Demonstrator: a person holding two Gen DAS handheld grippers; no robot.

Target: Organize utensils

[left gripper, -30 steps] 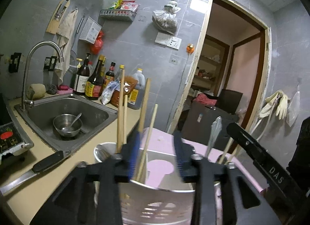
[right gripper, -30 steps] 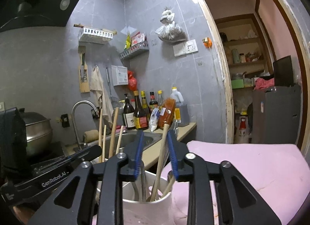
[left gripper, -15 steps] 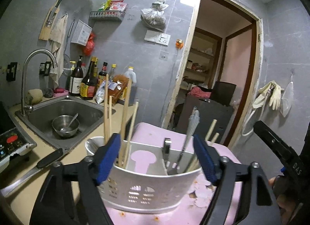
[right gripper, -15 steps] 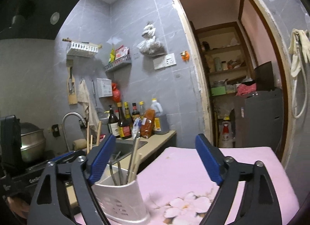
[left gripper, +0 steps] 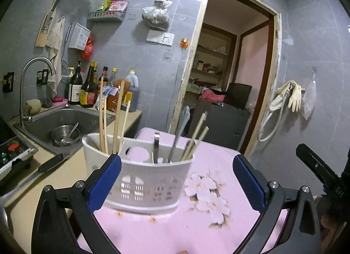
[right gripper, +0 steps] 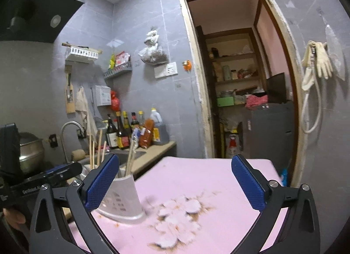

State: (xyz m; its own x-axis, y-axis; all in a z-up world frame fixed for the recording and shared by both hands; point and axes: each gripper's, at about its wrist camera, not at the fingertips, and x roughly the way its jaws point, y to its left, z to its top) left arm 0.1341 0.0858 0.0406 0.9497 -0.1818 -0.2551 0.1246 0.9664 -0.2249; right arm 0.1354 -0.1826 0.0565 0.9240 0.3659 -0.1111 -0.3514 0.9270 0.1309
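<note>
Left wrist view: the left gripper [left gripper: 175,181] has its jaws spread wide and opening further, nothing pinched; the white utensil holder [left gripper: 144,179] stands on the pink table [left gripper: 175,232] just beyond the tips, toward the left jaw, with wooden chopsticks [left gripper: 117,120] upright in its left compartment and metal utensils [left gripper: 179,131] with more chopsticks on its right. From the right wrist view, the right gripper [right gripper: 175,185] likewise has jaws spread and opening with nothing between them; the holder [right gripper: 122,197] sits far left, partly behind the left jaw. Readable writing: "GenRobot.AI" on the left gripper's body [right gripper: 30,190] and "DAS" on the right gripper's body [left gripper: 336,188]; the bottle labels [left gripper: 84,97] are too small to read. The table's far edge is close behind the holder, its left edge beside the sink [left gripper: 43,120]; open pink surface lies to the right.
</note>
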